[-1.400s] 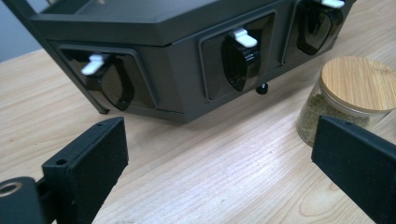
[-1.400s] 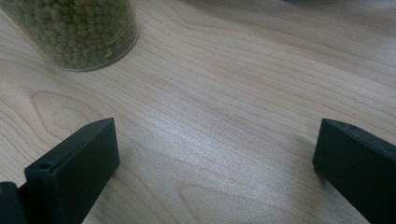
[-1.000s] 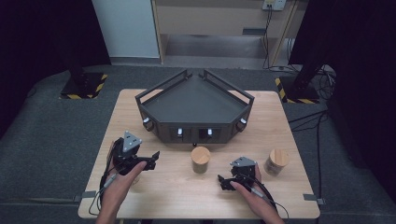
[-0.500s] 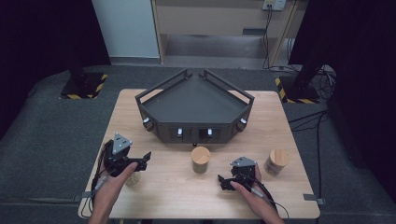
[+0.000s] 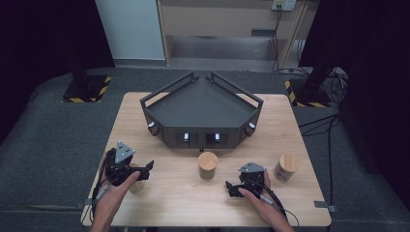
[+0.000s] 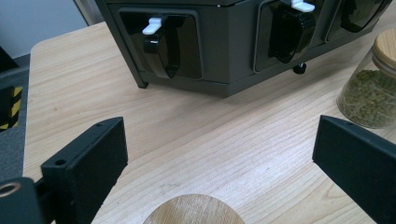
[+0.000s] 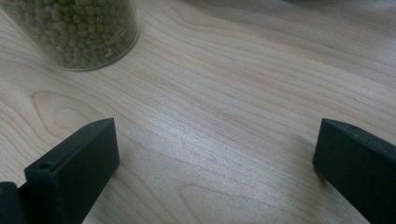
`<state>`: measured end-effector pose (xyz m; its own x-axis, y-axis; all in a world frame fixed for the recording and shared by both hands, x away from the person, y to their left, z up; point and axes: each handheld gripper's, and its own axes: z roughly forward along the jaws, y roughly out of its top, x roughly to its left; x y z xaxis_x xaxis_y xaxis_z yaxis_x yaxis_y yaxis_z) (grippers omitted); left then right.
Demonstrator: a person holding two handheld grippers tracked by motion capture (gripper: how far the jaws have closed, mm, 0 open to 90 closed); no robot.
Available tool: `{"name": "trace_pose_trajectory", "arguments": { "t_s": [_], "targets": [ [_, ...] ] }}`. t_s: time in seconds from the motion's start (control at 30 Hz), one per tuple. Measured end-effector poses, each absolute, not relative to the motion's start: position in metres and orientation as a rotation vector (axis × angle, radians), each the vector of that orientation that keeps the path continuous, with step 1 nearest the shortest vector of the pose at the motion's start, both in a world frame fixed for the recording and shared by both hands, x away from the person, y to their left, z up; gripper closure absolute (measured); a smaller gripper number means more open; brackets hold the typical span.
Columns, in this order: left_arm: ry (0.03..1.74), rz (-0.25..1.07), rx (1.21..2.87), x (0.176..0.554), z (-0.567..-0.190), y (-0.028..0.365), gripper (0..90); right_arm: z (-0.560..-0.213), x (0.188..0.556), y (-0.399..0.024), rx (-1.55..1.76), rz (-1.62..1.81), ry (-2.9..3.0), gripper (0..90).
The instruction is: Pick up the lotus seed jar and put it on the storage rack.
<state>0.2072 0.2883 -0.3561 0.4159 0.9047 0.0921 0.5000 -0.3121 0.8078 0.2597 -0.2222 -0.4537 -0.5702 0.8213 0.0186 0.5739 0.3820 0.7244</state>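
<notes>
A pale wooden counter [image 5: 159, 111] with rounded corners stands on dark grey carpet, black curtains at both sides and a light wall panel behind. At the counter's middle toward the far edge sits a dark angular dispenser [image 5: 200, 111] with white levers on its front. The left tongs [image 5: 140, 170] hover near the front left corner, jaws wide apart, directly over a wooden-lidded jar [image 6: 194, 211]. The right tongs [image 5: 233, 188] rest near the front edge right of centre, jaws likewise apart on bare wood. A jar of green beans [image 5: 208, 165] stands mid-counter before the dispenser; a 3rd jar [image 5: 286, 167] stands near the right edge.
</notes>
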Motion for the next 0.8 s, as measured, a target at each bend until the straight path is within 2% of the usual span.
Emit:
{"name": "trace_pose_trajectory", "arguments": {
  "t_s": [0.8],
  "targets": [
    [1.241, 0.729, 1.957, 0.197, -0.374, 0.304, 2.4, -0.454, 0.260, -0.222, 1.216, 1.001, 2.303, 0.4]
  ]
}}
